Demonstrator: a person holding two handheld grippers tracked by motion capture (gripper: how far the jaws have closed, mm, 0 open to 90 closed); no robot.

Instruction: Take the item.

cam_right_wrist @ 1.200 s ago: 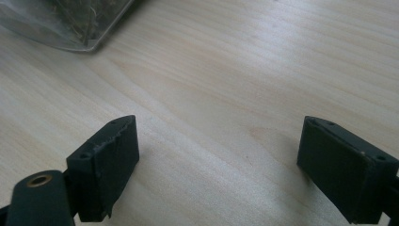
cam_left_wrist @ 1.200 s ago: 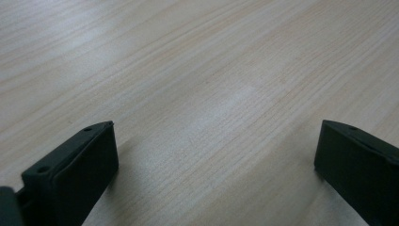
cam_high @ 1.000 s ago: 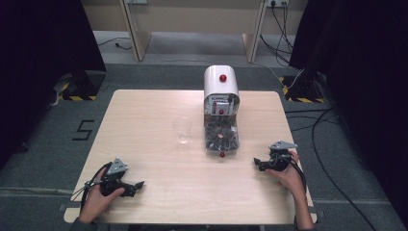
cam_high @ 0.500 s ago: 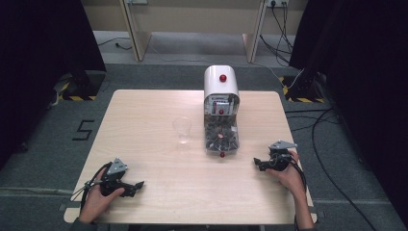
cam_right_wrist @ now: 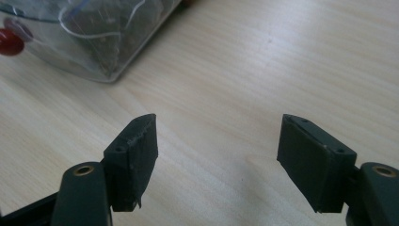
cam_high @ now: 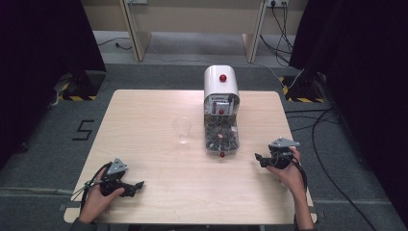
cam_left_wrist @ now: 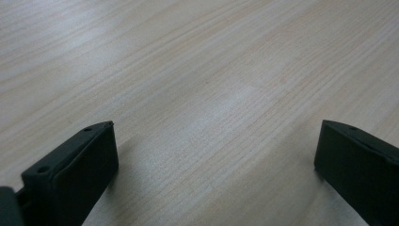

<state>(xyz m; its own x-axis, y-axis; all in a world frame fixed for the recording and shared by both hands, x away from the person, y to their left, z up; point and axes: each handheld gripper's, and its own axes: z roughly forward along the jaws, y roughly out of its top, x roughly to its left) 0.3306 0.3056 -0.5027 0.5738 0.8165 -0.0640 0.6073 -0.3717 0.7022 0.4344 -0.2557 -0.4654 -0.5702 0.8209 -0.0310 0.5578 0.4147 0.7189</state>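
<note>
A white dispenser (cam_high: 221, 111) with a red knob and a clear front bin stands at the table's middle back; its clear bin (cam_right_wrist: 89, 33) also fills the upper left of the right gripper view. A clear plastic cup (cam_high: 182, 130) stands just left of it. My left gripper (cam_high: 136, 186) rests low on the table near the front left, jaws wide apart over bare wood (cam_left_wrist: 211, 113). My right gripper (cam_high: 260, 159) sits at the front right, pointing toward the dispenser. Its jaws have just been closing a little, still apart with nothing between them (cam_right_wrist: 216, 155).
The light wooden table (cam_high: 159, 106) has free room across its left half and front. Cables trail on the grey floor at the right (cam_high: 327, 125). Black curtains flank both sides, and a painted number marks the floor at the left (cam_high: 84, 130).
The right gripper's jaws look slightly narrower than before. Both hands and the objects on the table stay where they were.
</note>
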